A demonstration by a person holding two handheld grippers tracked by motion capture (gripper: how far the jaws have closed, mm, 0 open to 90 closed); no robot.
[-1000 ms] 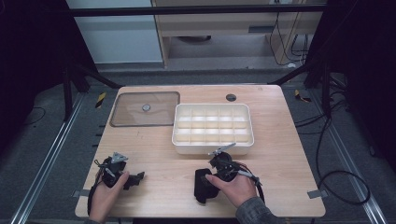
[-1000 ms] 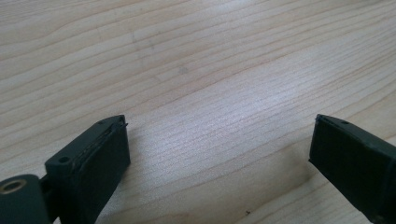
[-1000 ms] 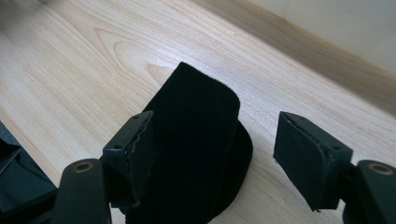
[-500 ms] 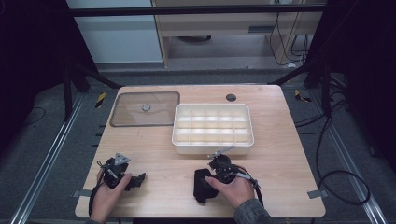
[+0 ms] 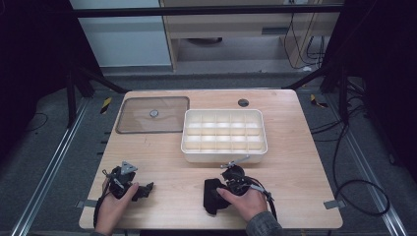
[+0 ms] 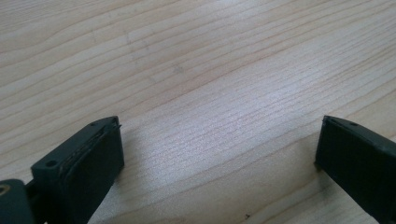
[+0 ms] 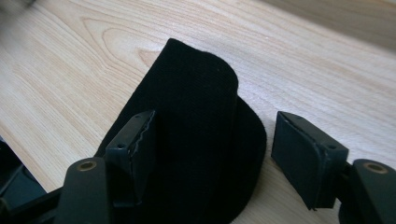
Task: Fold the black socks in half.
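In the right gripper view we lose the near end of the black cloth (image 7: 196, 140) beneath the right tool (image 7: 215, 149) and the bottom edge. We cannot tell what the small round thing (image 5: 243, 103) on the desk (image 5: 295, 167) beyond the tool is.

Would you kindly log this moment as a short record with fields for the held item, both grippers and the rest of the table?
item in hand: black folded cloth, lying on the wooden table
right gripper: jaws open, standing either side of the cloth, not pressing it
left gripper: jaws open over bare wood
tray: white compartment tray, compartments look empty
lid: clear lid flat, left of the tray
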